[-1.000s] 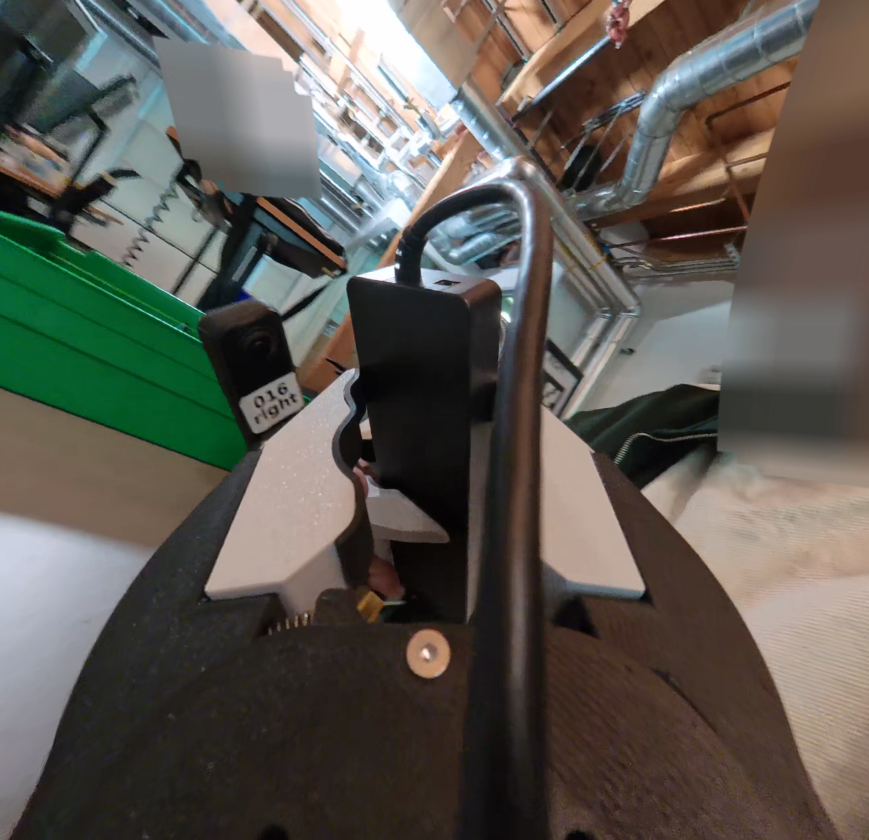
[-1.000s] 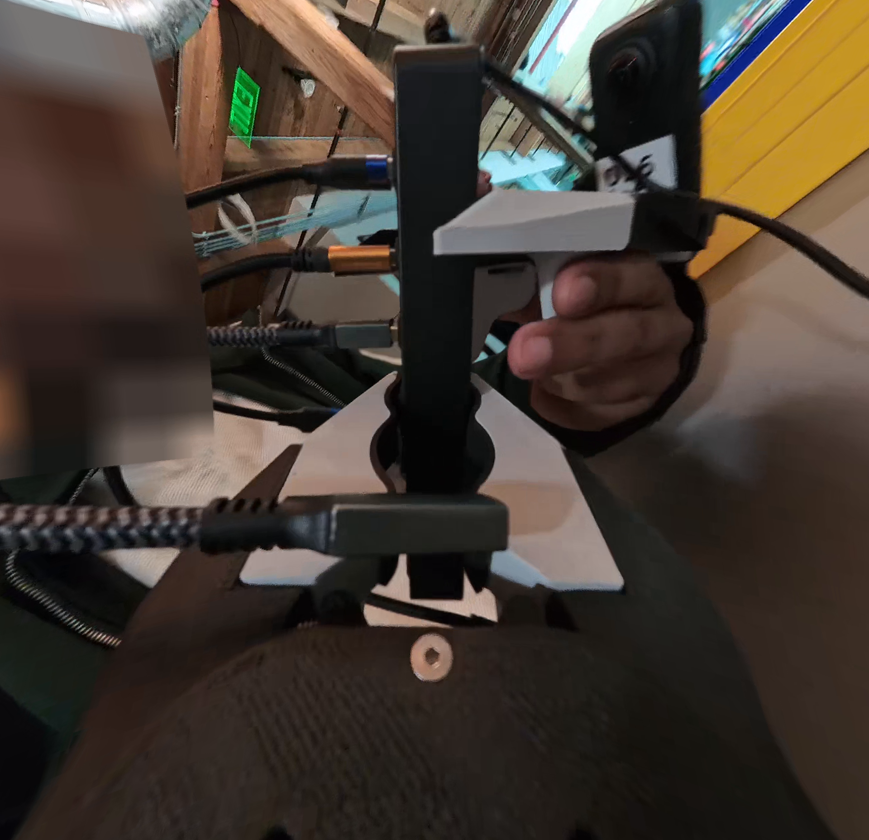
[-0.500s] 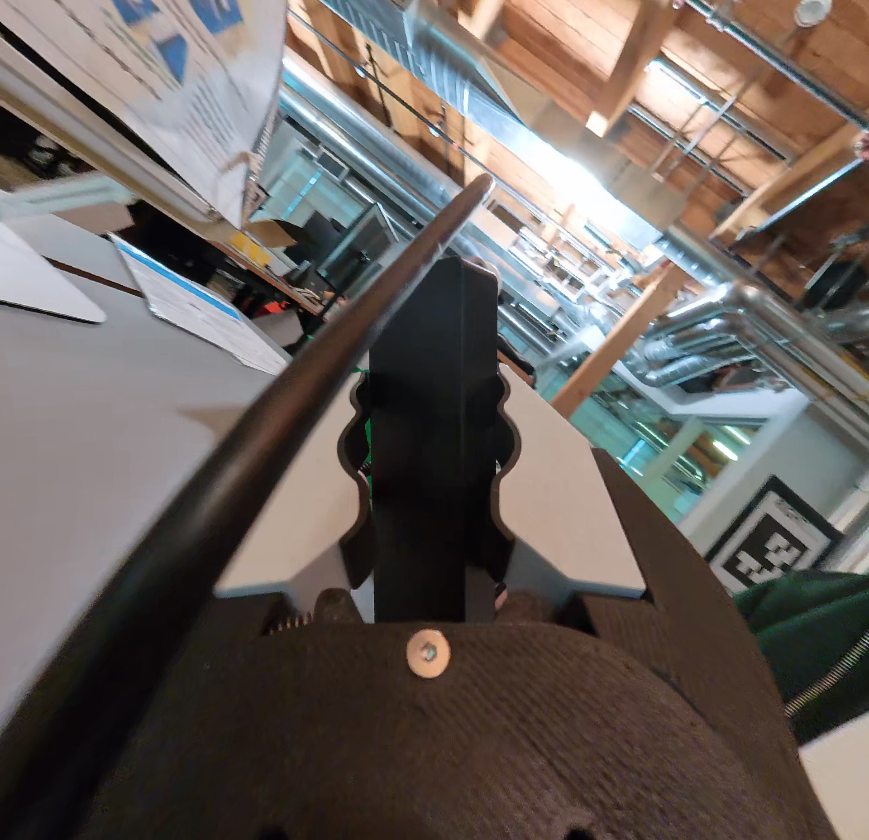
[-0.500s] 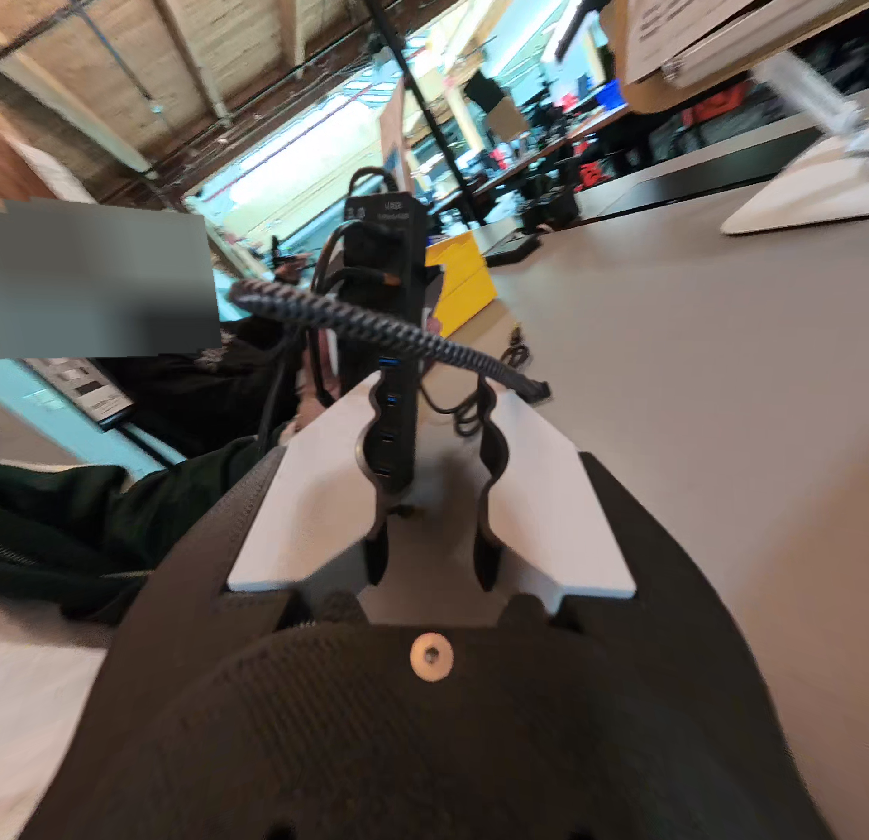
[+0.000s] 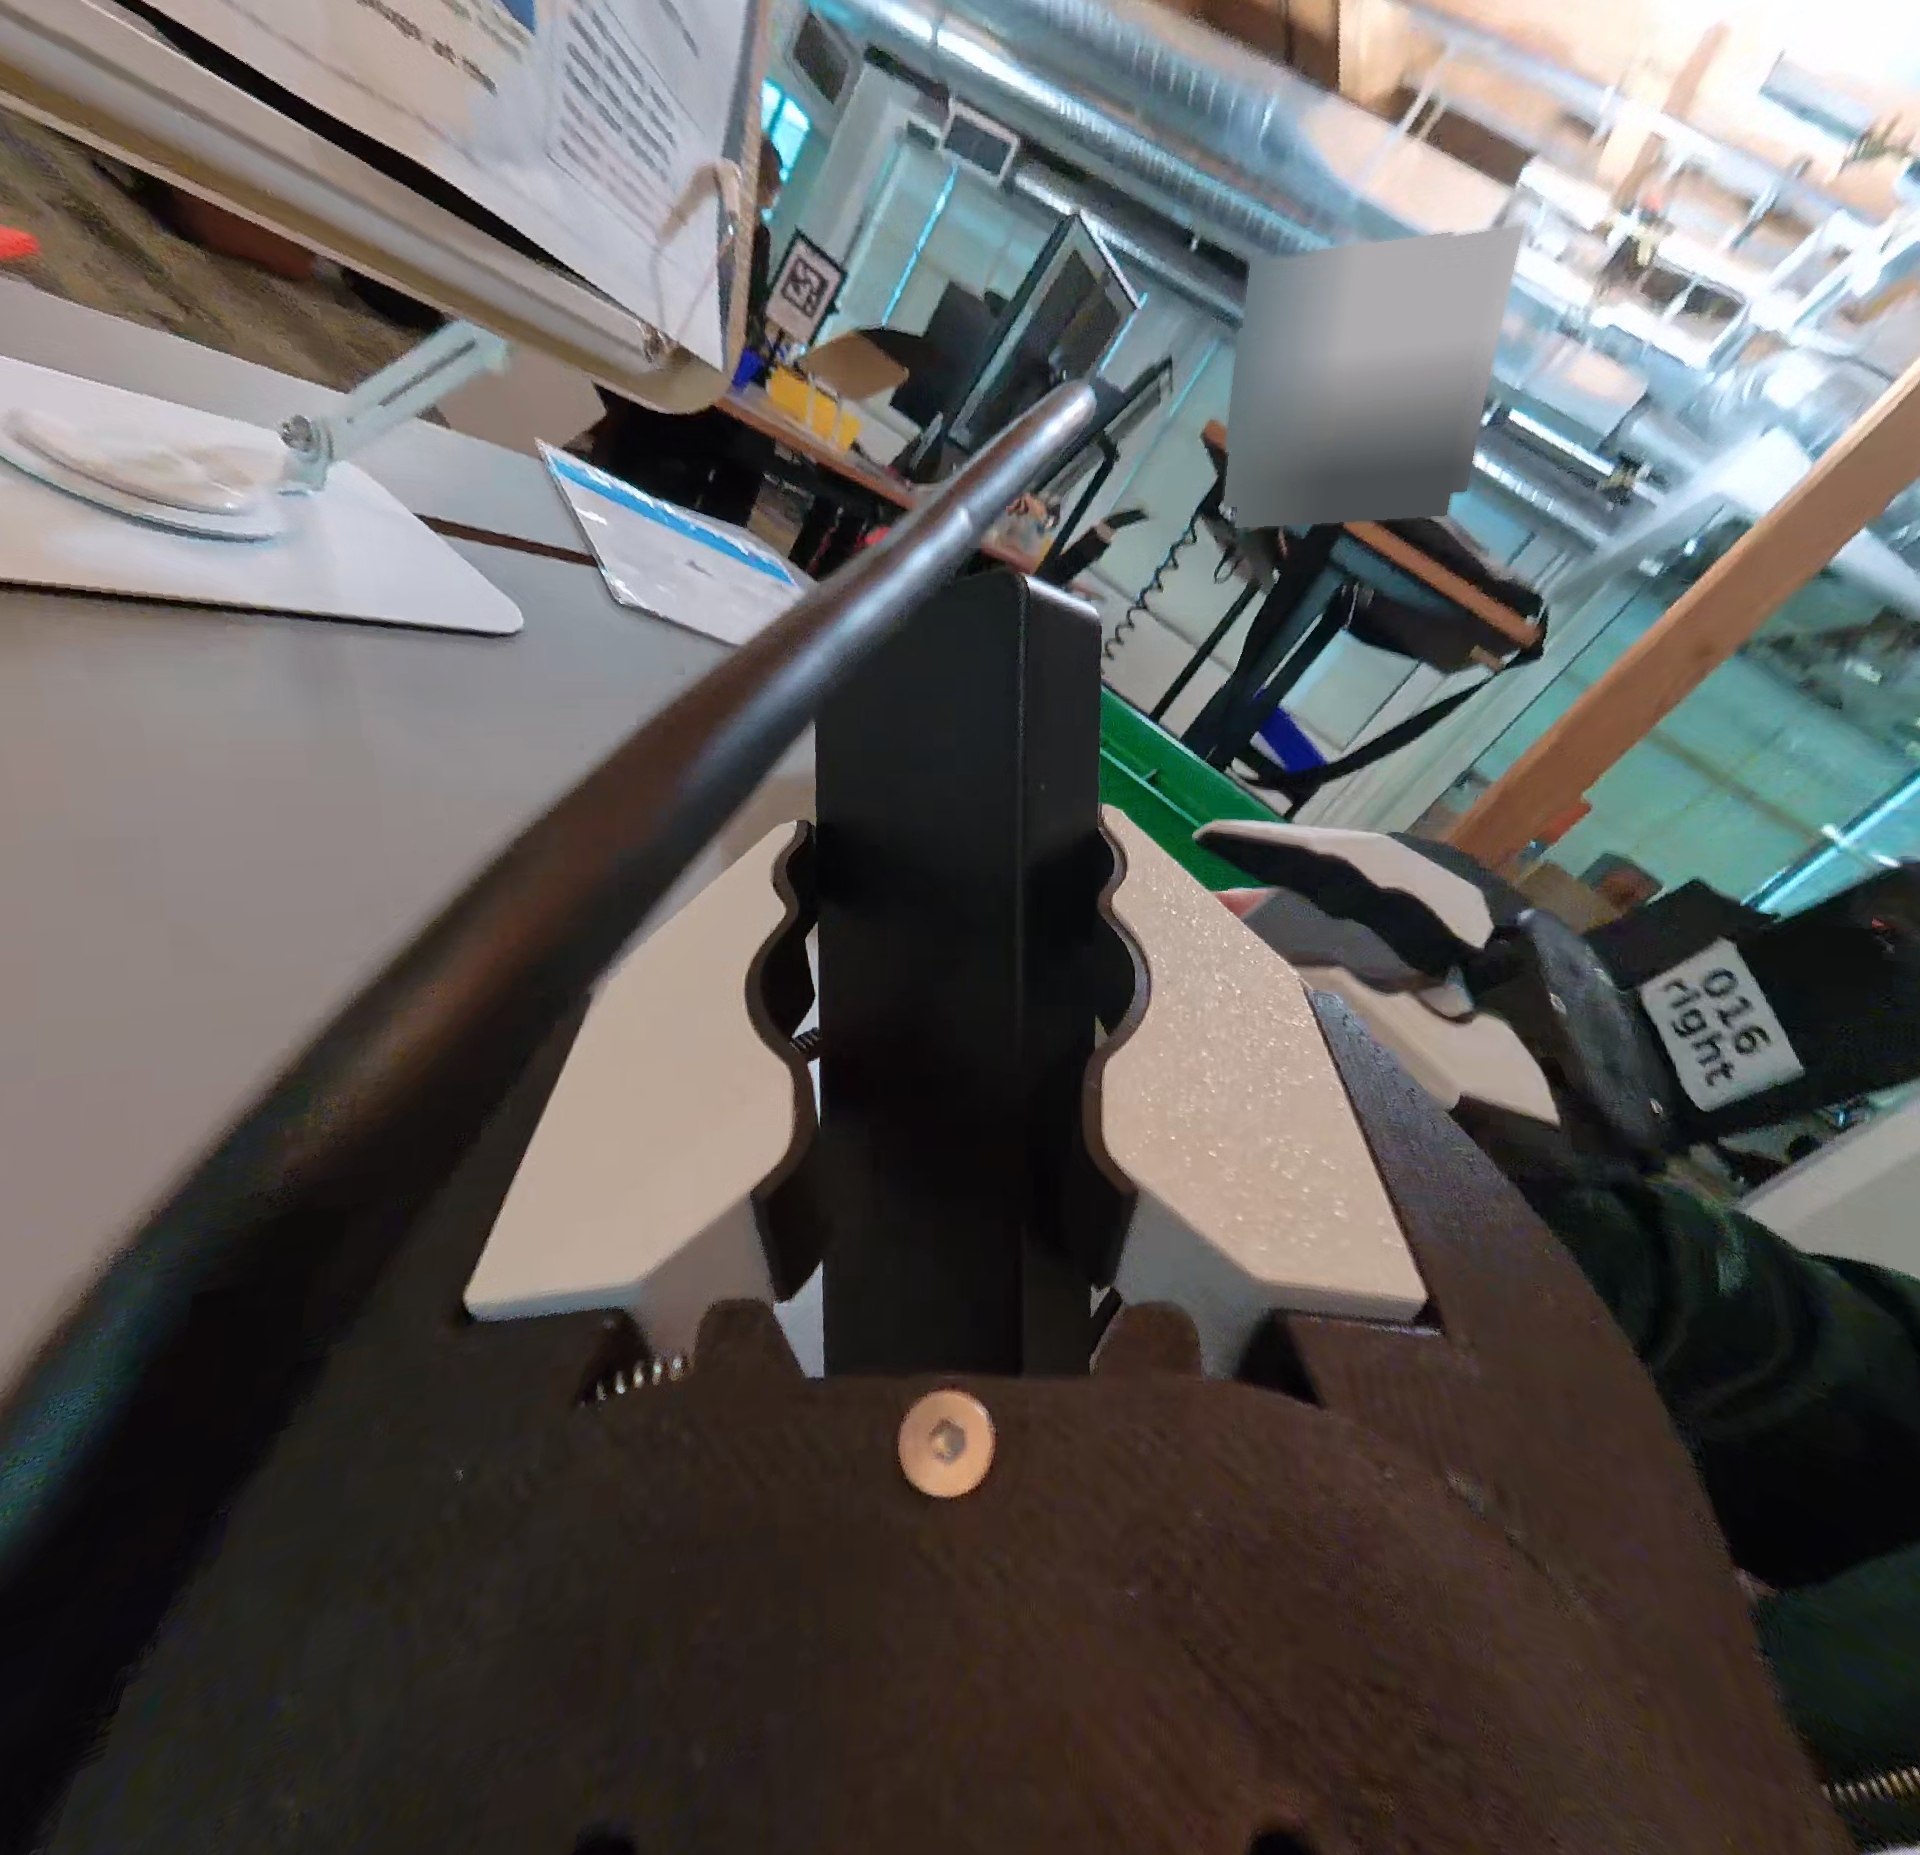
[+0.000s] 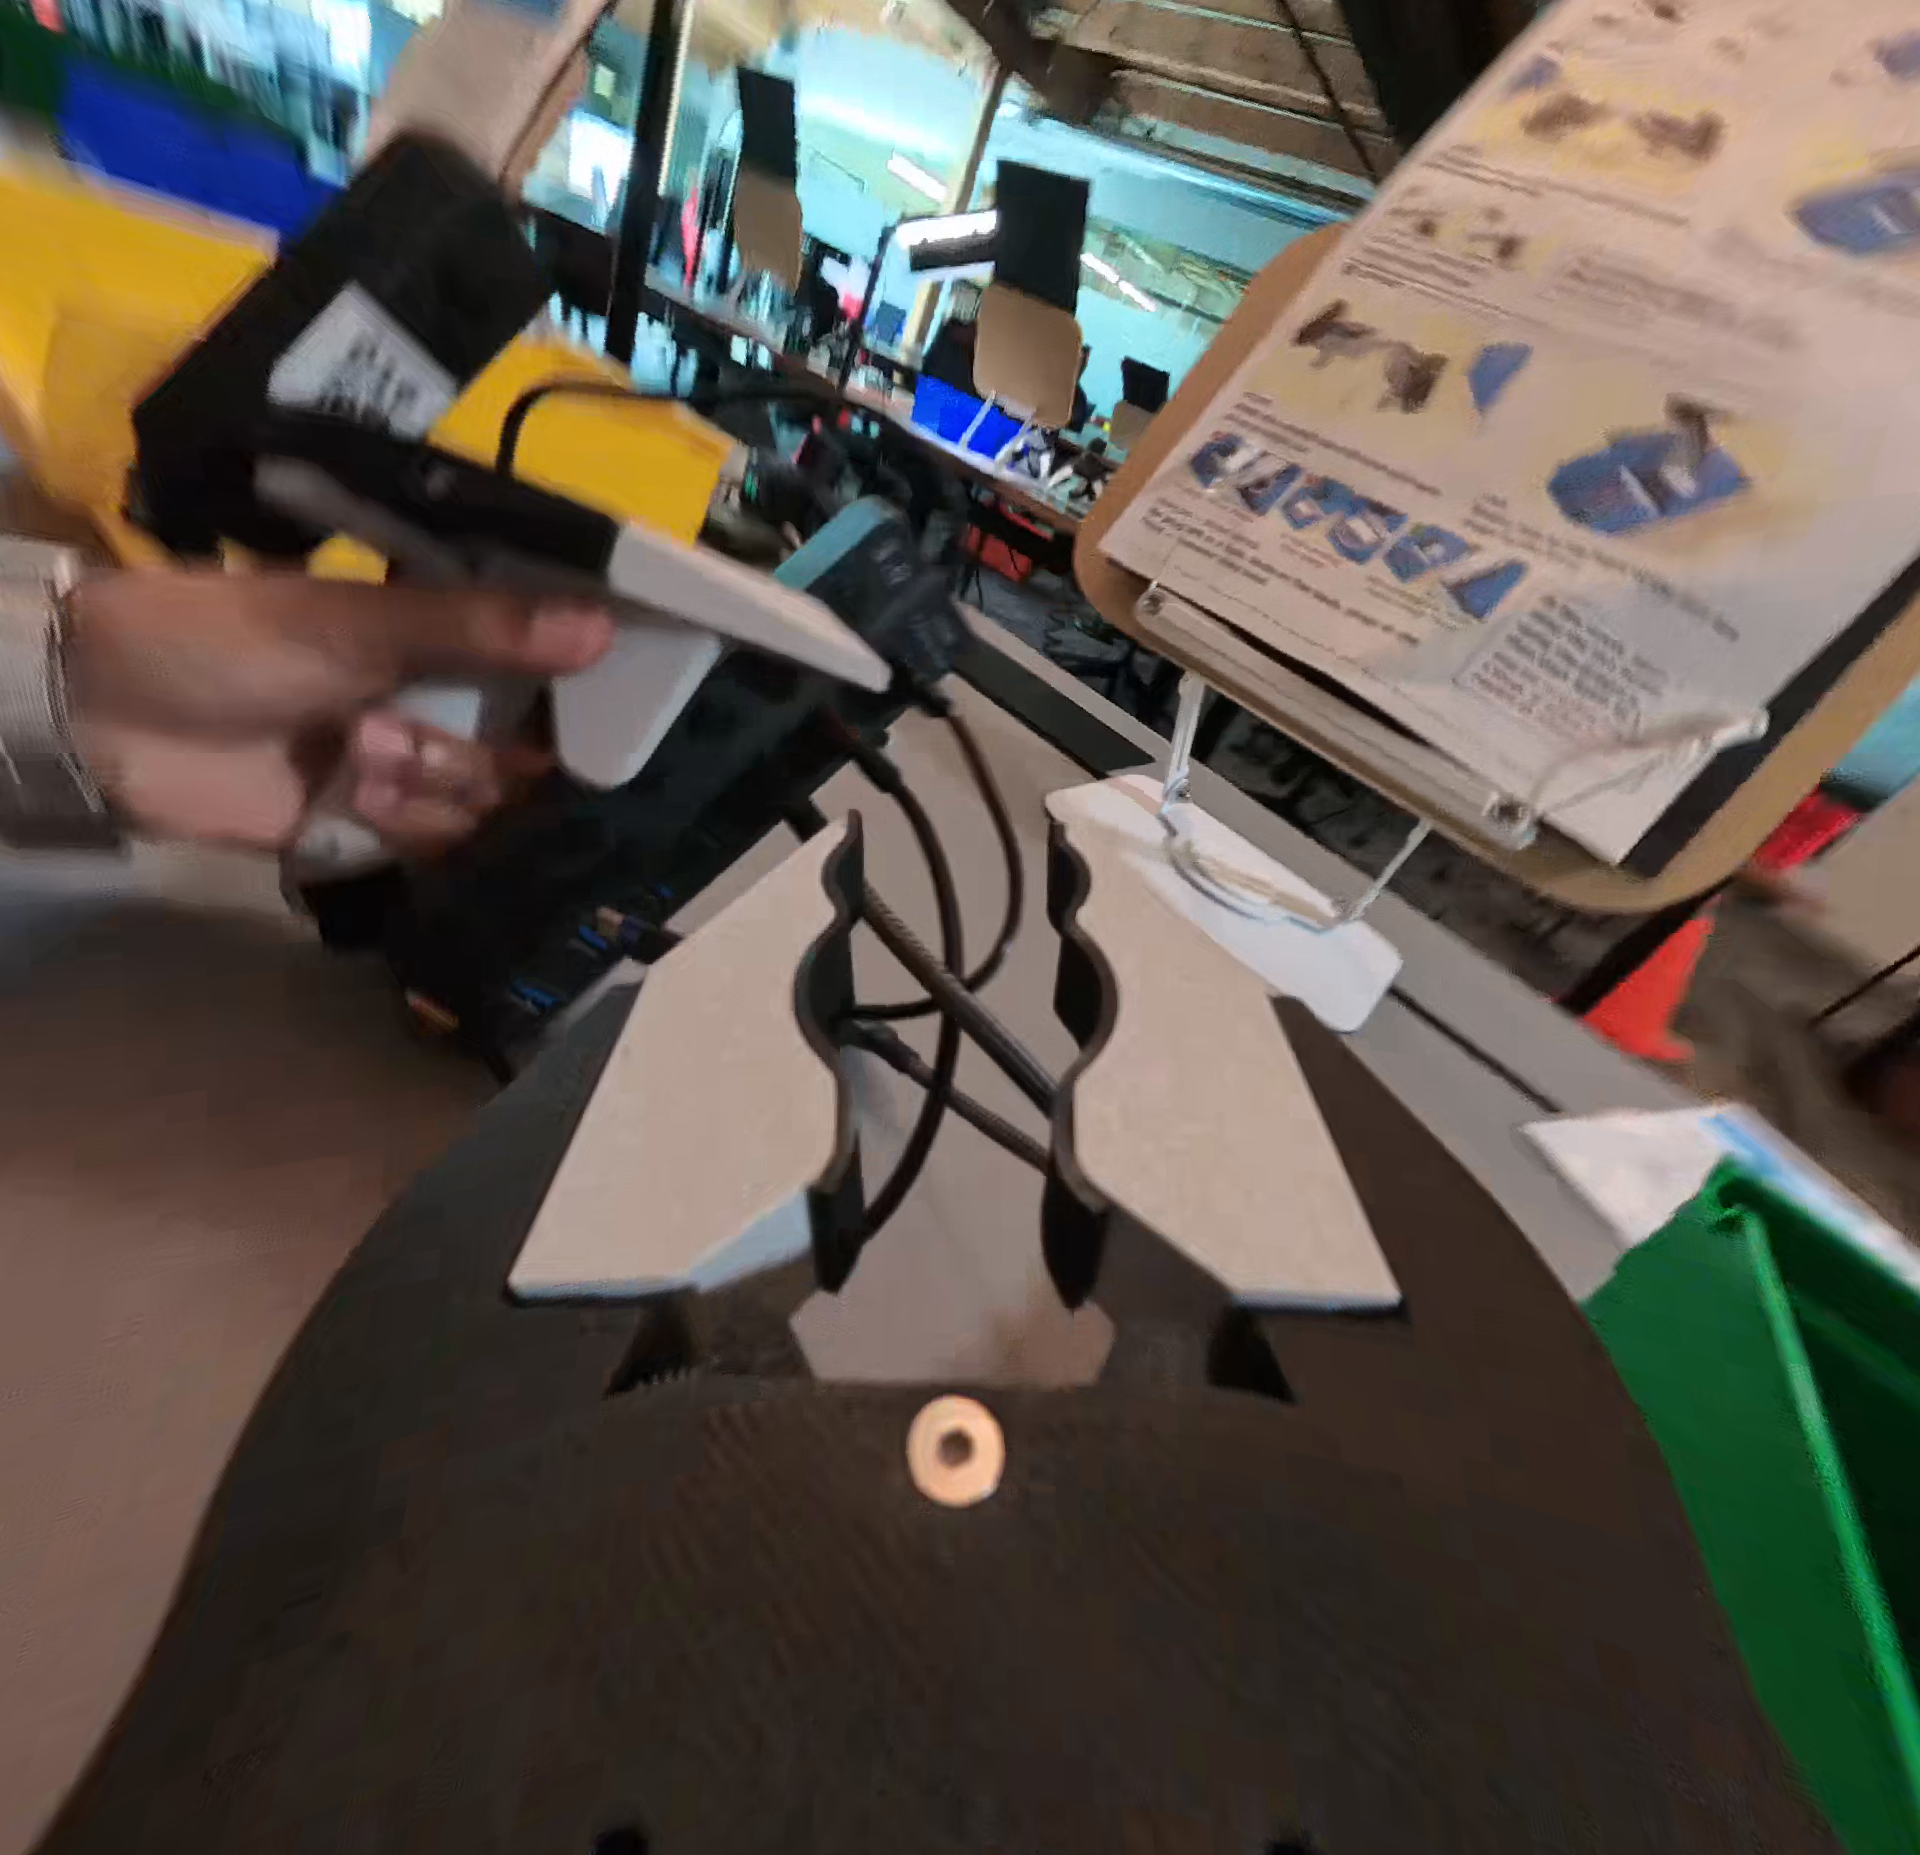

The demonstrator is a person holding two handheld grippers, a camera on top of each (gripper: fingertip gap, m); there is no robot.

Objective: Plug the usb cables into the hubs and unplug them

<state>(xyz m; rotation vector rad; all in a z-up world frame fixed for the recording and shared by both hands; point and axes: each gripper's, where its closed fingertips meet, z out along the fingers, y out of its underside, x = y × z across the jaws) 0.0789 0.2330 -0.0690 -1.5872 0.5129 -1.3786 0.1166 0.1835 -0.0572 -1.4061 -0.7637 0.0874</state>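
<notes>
from the left wrist view, the left gripper (image 5: 954, 995) has its two grey fingers (image 5: 665, 1099) pressed against the sides of a black usb hub (image 5: 956, 870), which stands upright between them, its narrow edge facing the camera. a thick black cable (image 5: 644, 818) arcs from the lower left corner up and across the hub's top, ending near the blurred background. to the right, just beside the hub, the right gripper (image 5: 1340, 886) shows side-on, with a white sticker on its dark body. the grey table (image 5: 260, 766) spreads off to the left, carrying a white stand base (image 5: 239, 548) and a sheet of paper (image 5: 675, 558). a green bin (image 5: 1174, 777) sits behind the hub.

from the right wrist view, the right gripper (image 6: 951, 932) has its fingers (image 6: 707, 1099) spread apart with nothing between them. through the gap, several thin black cables (image 6: 935, 932) loop over the table (image 6: 1455, 984). up and left, blurred, a hand (image 6: 260, 683) holds the left gripper (image 6: 748, 610), and the dark hub (image 6: 883, 579) pokes out past its tip with cables hanging from it. a board with printed sheets (image 6: 1558, 403) leans on a white stand to the right, and a green bin (image 6: 1787, 1390) fills the lower right corner.
</notes>
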